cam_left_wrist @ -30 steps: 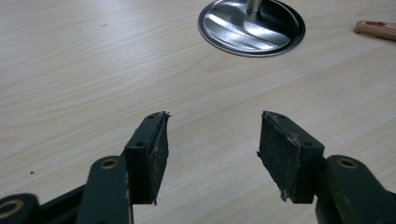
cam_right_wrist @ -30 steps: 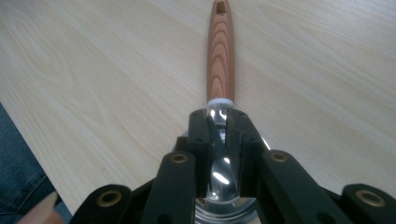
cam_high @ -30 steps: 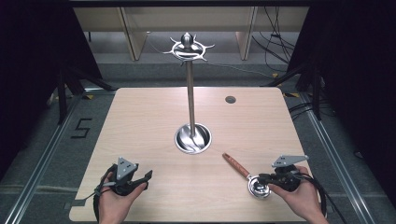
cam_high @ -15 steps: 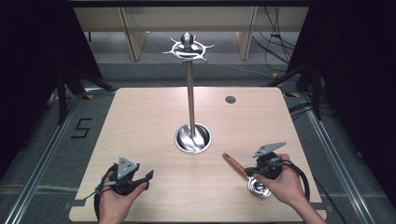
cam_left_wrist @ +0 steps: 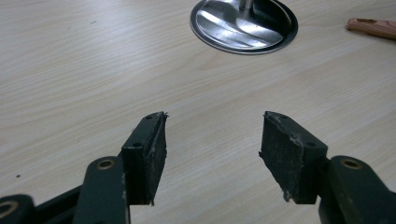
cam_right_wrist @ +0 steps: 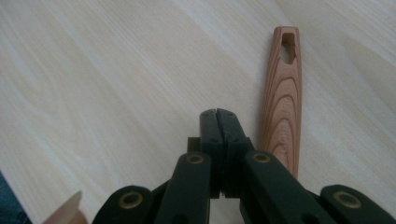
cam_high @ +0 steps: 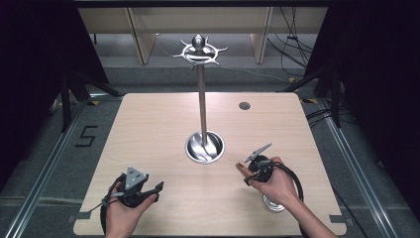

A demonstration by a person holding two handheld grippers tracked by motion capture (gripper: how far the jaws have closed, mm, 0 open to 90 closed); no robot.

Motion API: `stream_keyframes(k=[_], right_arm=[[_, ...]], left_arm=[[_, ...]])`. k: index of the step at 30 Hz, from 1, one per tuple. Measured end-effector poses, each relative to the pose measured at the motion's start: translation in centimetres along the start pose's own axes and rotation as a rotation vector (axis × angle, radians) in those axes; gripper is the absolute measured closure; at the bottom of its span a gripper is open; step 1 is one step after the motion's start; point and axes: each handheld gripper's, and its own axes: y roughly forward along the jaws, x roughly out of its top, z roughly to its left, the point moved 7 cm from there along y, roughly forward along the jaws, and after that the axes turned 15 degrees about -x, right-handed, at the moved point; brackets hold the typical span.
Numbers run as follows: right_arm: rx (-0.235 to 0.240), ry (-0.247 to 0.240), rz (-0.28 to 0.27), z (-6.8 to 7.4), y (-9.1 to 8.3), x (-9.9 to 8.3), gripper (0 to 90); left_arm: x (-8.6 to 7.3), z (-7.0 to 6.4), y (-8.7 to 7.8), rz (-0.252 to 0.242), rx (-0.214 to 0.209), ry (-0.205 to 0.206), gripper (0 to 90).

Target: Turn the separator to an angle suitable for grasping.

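Wooden handle (cam_right_wrist: 283, 100) beside R closed jaws.

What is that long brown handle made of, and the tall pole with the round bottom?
The handle looks like bare wood: curved reddish grain lines and a cut slot at its tip. The pole stand looks like polished metal, probably steel: its round base shines and mirrors light.

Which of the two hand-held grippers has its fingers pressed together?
The right gripper, beside the wooden handle: its fingers meet with no gap and hold nothing. The left gripper has its fingers spread wide over bare table.
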Motion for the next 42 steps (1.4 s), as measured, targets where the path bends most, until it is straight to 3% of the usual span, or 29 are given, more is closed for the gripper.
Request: stream_keyframes(k=[5, 8, 9, 14, 21, 22, 23, 25, 26, 28, 29, 34, 35, 38, 40, 42], right_arm=[[-0.015, 0.005, 0.038, -0.4, 0.9, 0.1, 90.0], [-0.035, 0.015, 0.049, -0.8, 1.1, 0.0, 90.0], [-0.028, 0.042, 0.072, -0.8, 1.3, -0.1, 90.0], [-0.062, 0.041, 0.074, -1.7, 1.7, -0.2, 90.0], [-0.070, 0.030, 0.082, -1.8, 1.8, -0.1, 90.0], [-0.076, 0.041, 0.090, -1.9, 1.8, -0.1, 90.0], [-0.092, 0.044, 0.092, -2.2, 1.9, -0.1, 90.0], [-0.113, 0.060, 0.096, -2.6, 2.0, -0.2, 90.0], [-0.113, 0.060, 0.096, -2.6, 2.0, -0.2, 90.0], [-0.121, 0.078, 0.108, -3.3, 1.8, -0.3, 90.0], [-0.121, 0.078, 0.108, -3.3, 1.8, -0.3, 90.0], [-0.081, 0.121, 0.075, -3.5, 1.3, 0.1, 87.1], [-0.094, 0.121, 0.048, -3.9, 0.9, 0.6, 84.8], [-0.115, 0.115, 0.043, -4.6, 0.7, 0.8, 84.1], [-0.164, 0.107, 0.091, -5.9, 0.5, 0.5, 90.0], [-0.169, 0.117, 0.110, -6.2, 0.4, 0.3, 90.0]], left_arm=[[0.1, -0.1, 0.0, -0.007, -0.006, -0.001, 39.6], [-0.1, 0.1, -0.1, 0.018, -0.004, 0.015, 39.3], [-0.1, 0.1, -0.1, 0.018, -0.006, 0.014, 39.2], [-0.1, 0.0, 0.1, 0.013, -0.002, 0.003, 39.0], [-0.2, 0.1, 0.0, 0.027, -0.006, 0.012, 38.7], [-0.3, 0.1, -0.1, 0.043, -0.008, 0.024, 38.7], [-0.2, 0.0, 0.0, 0.017, -0.004, 0.006, 38.6], [-0.2, 0.1, -0.1, 0.035, -0.010, 0.018, 38.6], [-0.2, 0.0, 0.0, 0.019, -0.009, 0.008, 38.6], [-0.3, 0.2, -0.2, 0.051, -0.011, 0.030, 38.6], [-0.2, 0.1, 0.0, 0.026, -0.009, 0.011, 38.6], [-0.1, 0.0, 0.1, 0.016, -0.011, 0.011, 38.6], [0.0, -0.1, 0.2, 0.006, -0.011, 0.002, 38.6], [-0.1, 0.1, 0.1, 0.028, -0.013, 0.018, 38.6], [-0.2, 0.1, 0.0, 0.033, -0.012, 0.021, 38.6], [-0.2, 0.1, -0.1, 0.034, -0.007, 0.024, 38.6]])
